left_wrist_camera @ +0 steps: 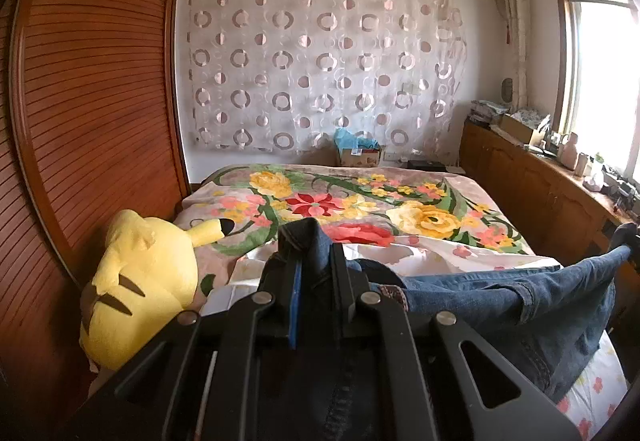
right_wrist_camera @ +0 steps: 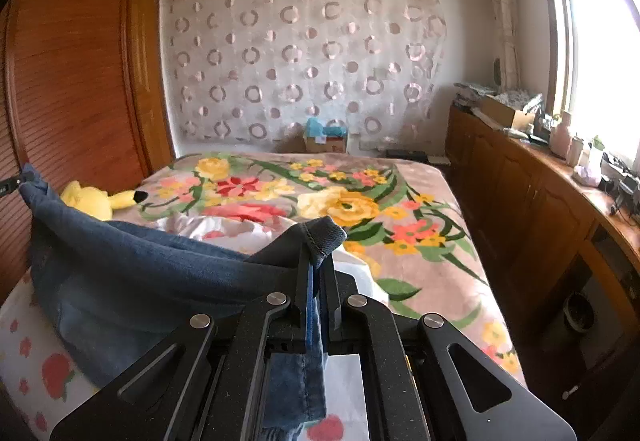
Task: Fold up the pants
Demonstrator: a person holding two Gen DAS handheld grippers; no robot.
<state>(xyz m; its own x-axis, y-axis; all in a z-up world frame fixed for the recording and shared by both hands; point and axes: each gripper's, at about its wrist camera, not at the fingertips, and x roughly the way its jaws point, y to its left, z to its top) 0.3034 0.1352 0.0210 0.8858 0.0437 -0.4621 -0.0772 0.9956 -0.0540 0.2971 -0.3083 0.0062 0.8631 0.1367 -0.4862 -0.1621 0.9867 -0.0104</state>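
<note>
Overhead, both claws pinch jeans [left_wrist_camera: 500, 289]; no legible writing.

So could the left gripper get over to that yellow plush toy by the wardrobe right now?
Probably not yet: the left gripper is shut on the jeans, stretched across to the right gripper. The path to the plush toy itself looks clear.

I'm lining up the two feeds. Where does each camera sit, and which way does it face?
Left wrist: on the left gripper, facing along the bed to the curtain; its fingers clamp the jeans.
Right wrist: on the right gripper, facing the same way; its fingers clamp the jeans.
Shared: jeans strung between both grippers, bed, curtain, yellow plush, window.
</note>
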